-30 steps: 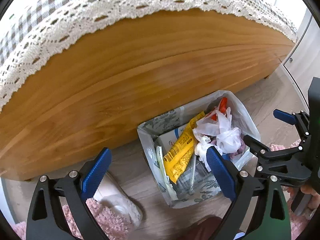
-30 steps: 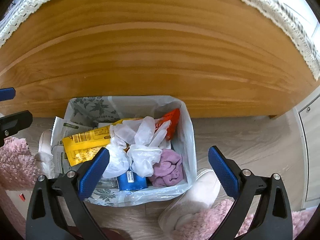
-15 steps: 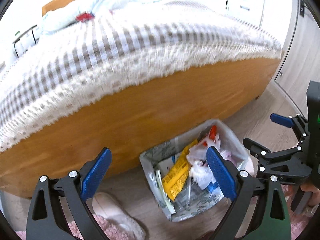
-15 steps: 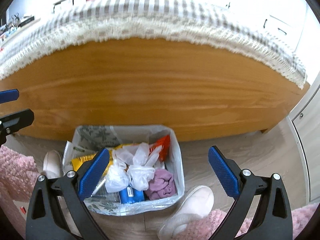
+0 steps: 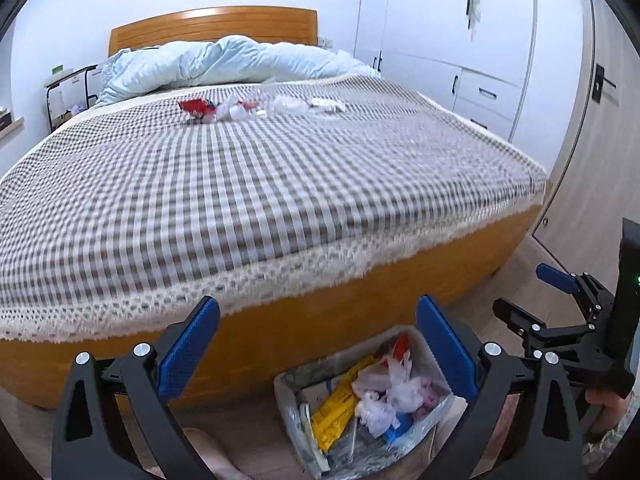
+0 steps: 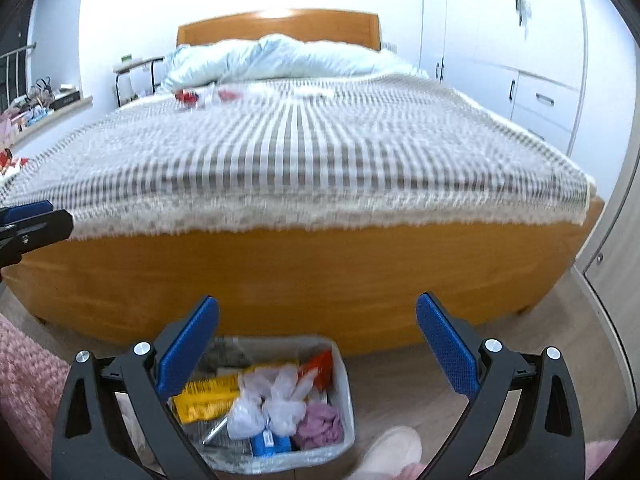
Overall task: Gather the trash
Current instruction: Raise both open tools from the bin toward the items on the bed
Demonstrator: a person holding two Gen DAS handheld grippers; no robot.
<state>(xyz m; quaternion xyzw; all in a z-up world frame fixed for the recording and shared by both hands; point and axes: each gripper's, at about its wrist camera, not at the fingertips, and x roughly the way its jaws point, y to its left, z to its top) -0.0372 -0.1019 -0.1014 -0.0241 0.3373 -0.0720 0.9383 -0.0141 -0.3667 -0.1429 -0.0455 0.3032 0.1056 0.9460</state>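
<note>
Far up on the checked bed [image 5: 280, 184], near the blue blanket [image 5: 224, 62], sits a little pile of trash [image 5: 256, 109]. Down on the floor, right by the bed's wooden end, the trash bin [image 6: 340, 436] is stuffed with wrappers. My left tool [image 5: 318, 350] and my right tool [image 6: 318, 350] are both wide apart and hold nothing.

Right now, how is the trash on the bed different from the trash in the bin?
The trash on the bed lies spread out in a loose row, far off near the duvet; the trash in the bin is heaped together, close by on the floor. The bed trash lies loose on the checked cover; the bin trash sits inside a plastic liner. The bin also holds a yellow wrapper, unlike the bed. Both include red and white bits.
</note>
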